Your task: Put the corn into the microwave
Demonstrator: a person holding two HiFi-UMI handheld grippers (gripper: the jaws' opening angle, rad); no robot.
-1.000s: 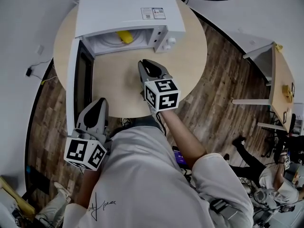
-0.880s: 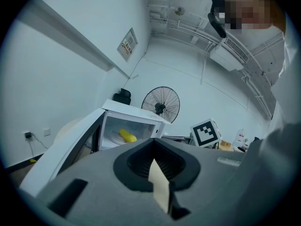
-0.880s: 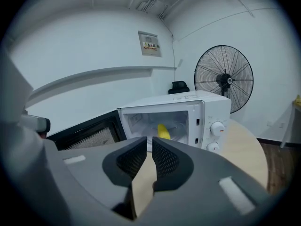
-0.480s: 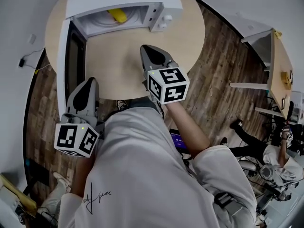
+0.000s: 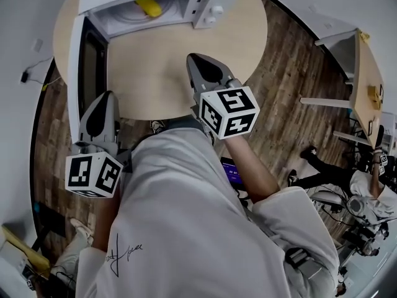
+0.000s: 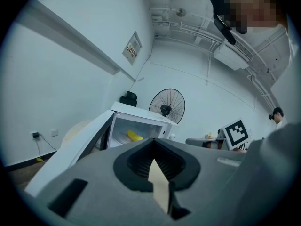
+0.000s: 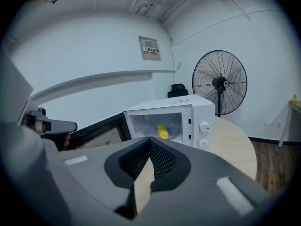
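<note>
Round table (image 5: pixel 155 73) has the white microwave (image 5: pixel 208 5) at its far edge, with its door (image 5: pixel 92 67) swung wide along the left edge. Both hands sit low by the near edge, tilted slightly down. The left gripper (image 5: pixel 107 98) is beside the door and the right gripper (image 5: pixel 195 59) over the tabletop, both with jaws pressed together, empty. The corn (image 5: pixel 149 7) lies inside the cavity, so I'd say placing's done. Next up is probably nudging that door shut.

Wall notice (image 7: pixel 150 48): there's a posted sheet, print far too small to read.
Microwave (image 7: pixel 200 112): control panel by the knobs, nothing legible.
Shirt (image 5: pixel 126 254): dark cursive scrawl, can't make it out.
</note>
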